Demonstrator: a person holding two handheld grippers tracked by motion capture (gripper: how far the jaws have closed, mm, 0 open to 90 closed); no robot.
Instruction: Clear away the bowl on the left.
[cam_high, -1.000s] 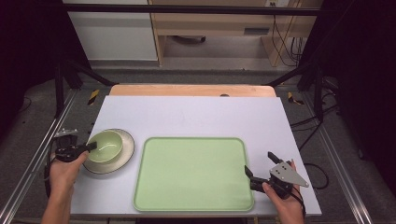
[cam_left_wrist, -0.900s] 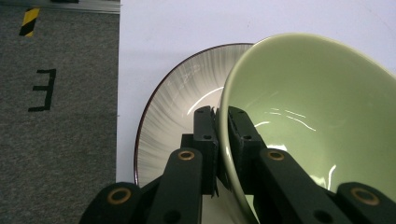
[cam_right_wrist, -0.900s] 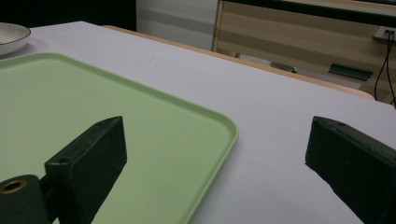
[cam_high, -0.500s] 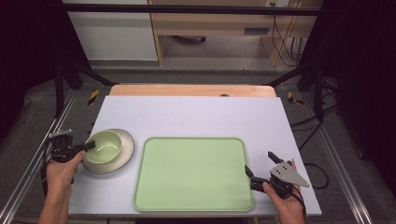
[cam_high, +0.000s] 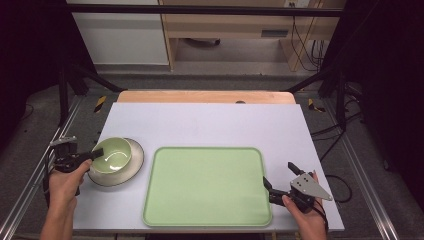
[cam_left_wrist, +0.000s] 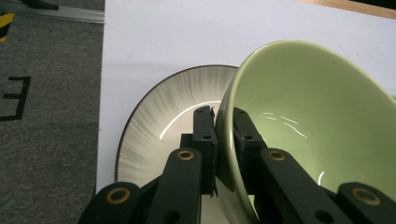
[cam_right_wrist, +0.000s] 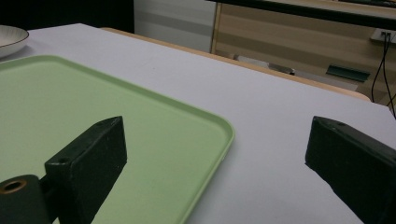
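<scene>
Left gripper view: jaws pinch the green bowl's (cam_left_wrist: 317, 121) rim above the plate (cam_left_wrist: 154, 121).

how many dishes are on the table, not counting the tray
2. A green bowl at the table's left, tilted, its rim clamped in the left tool. A white plate with a dark rim lies under it. Nothing seems hidden.

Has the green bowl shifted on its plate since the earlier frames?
Yes. The green bowl, clamped at its rim by the left gripper, now tilts toward the plate's left edge instead of sitting centred.
</scene>
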